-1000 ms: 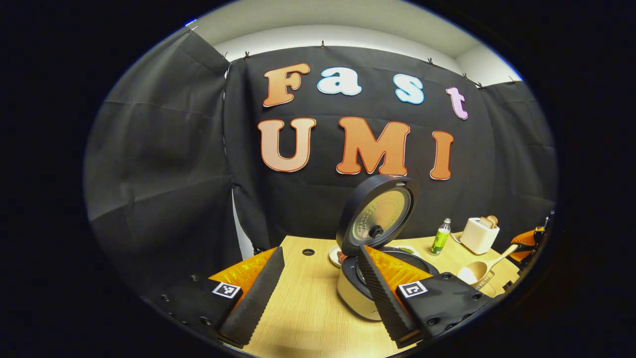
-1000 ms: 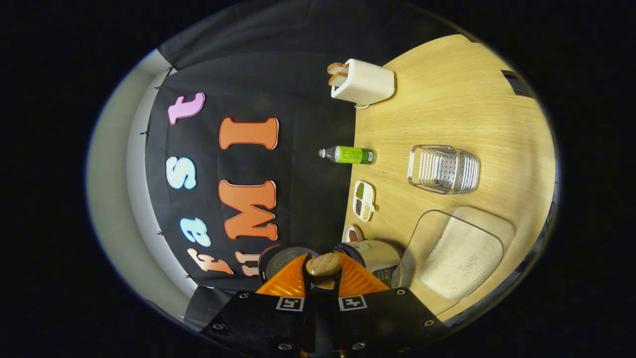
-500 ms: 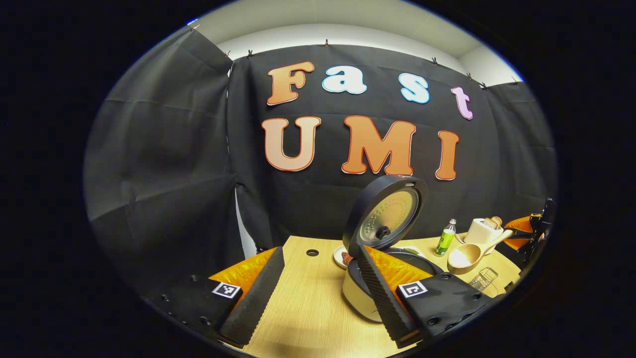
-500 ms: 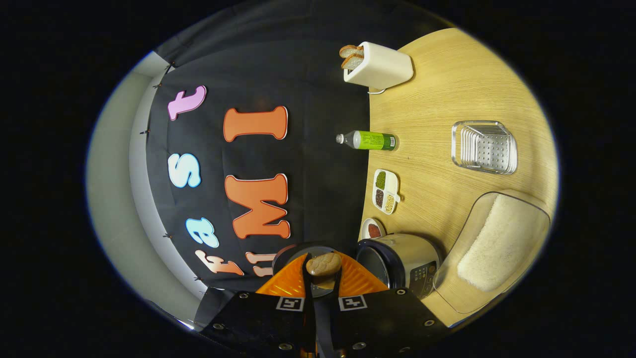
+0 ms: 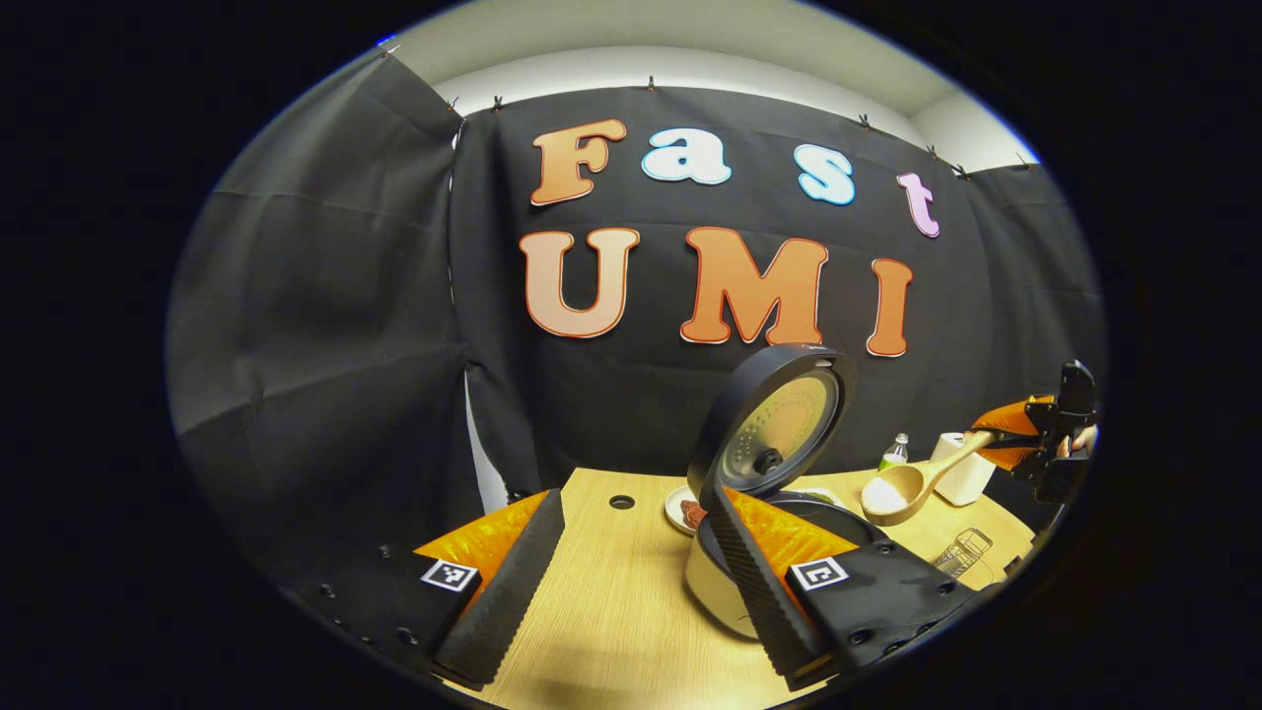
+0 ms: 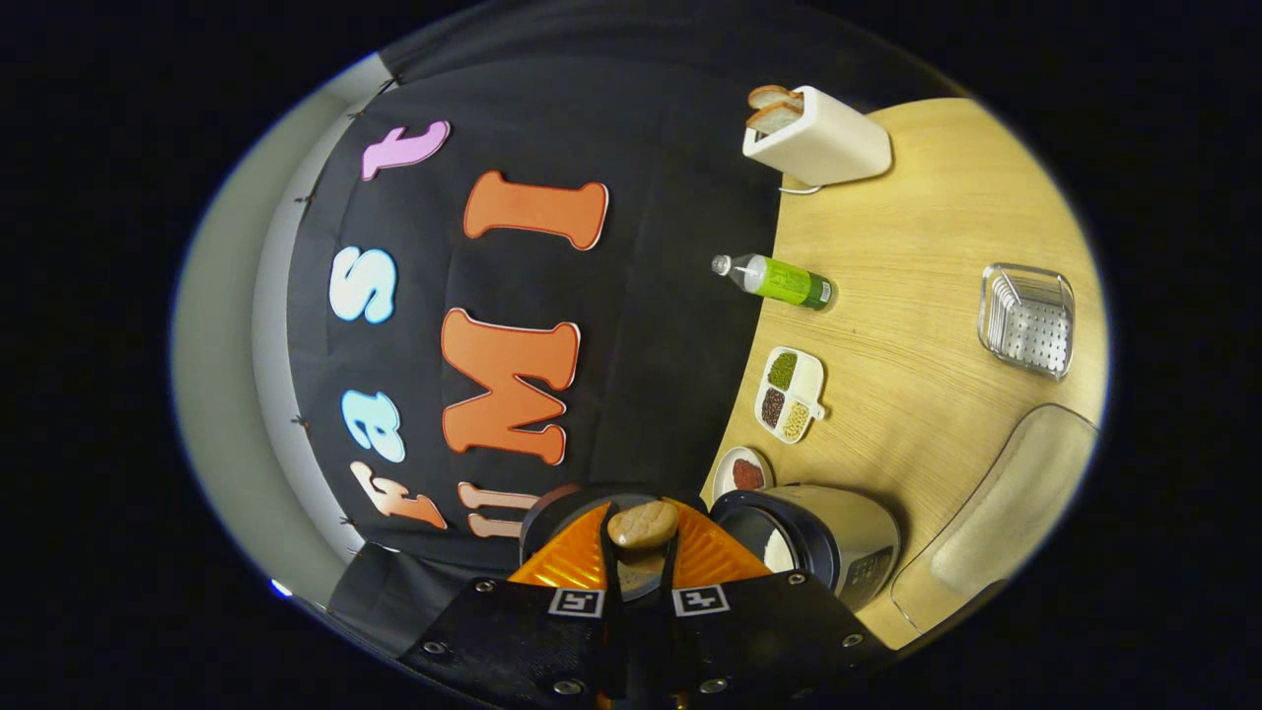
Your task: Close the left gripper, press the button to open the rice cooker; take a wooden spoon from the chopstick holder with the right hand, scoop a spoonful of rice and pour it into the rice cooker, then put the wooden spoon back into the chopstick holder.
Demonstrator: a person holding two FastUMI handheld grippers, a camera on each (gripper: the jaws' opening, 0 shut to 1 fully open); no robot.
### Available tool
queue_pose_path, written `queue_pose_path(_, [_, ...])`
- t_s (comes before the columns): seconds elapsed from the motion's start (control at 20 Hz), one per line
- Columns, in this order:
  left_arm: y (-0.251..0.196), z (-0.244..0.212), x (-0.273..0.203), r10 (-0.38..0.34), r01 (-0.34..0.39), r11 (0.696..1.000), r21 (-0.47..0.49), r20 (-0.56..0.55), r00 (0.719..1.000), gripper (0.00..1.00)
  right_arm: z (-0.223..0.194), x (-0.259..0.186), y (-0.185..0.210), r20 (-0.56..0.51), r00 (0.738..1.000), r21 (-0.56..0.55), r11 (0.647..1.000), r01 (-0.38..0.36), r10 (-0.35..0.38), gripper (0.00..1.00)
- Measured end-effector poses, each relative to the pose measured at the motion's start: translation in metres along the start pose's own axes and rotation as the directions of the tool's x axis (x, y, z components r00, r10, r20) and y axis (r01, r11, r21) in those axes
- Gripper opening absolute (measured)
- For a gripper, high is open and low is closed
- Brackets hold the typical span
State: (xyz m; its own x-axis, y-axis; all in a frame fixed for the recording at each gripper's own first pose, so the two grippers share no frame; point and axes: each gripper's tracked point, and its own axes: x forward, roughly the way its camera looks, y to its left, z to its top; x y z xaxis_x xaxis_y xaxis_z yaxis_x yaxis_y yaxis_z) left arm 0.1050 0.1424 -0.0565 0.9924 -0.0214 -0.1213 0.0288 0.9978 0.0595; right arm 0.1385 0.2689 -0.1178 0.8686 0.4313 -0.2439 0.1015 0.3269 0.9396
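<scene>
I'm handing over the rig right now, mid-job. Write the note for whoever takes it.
Left gripper: open, idle over the table.
Right gripper: shut on the wooden spoon, bowl loaded with rice, held up beside the rice cooker.
Done: lid open, spoon taken, rice scooped from the rice container.
Left: carry the spoon over the pot, tip the rice in, return the spoon to the chopstick holder.

The left gripper [image 5: 631, 572] hangs low over the near edge of the worktop [image 5: 611, 611], level, its jaws spread wide with nothing between them. The right gripper [image 6: 639, 552] is rolled onto its side above the worktop's right edge, jaws clamped together on the wooden spoon [image 6: 643, 524] handle.
</scene>
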Motion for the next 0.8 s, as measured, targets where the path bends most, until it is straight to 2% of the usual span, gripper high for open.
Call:
queue_pose_path(0.15, [0.002,-0.002,0.002,-0.002,0.002,1.000,0.005,-0.001,1.000,0.98,-0.004,0.005,0.019,0.011,1.000,-0.087,0.996,-0.010,0.011,0.11])
queue_pose_path(0.3, [0.001,-0.001,0.002,-0.017,0.017,1.000,0.007,0.000,1.000,0.98,-0.007,0.009,0.033,0.020,1.000,-0.125,0.992,-0.019,0.022,0.11])
queue_pose_path(0.8, [0.001,0.006,0.001,-0.030,0.030,0.999,0.020,0.011,0.999,0.98,-0.016,0.015,0.056,0.031,0.999,-0.290,0.957,-0.012,0.021,0.11])
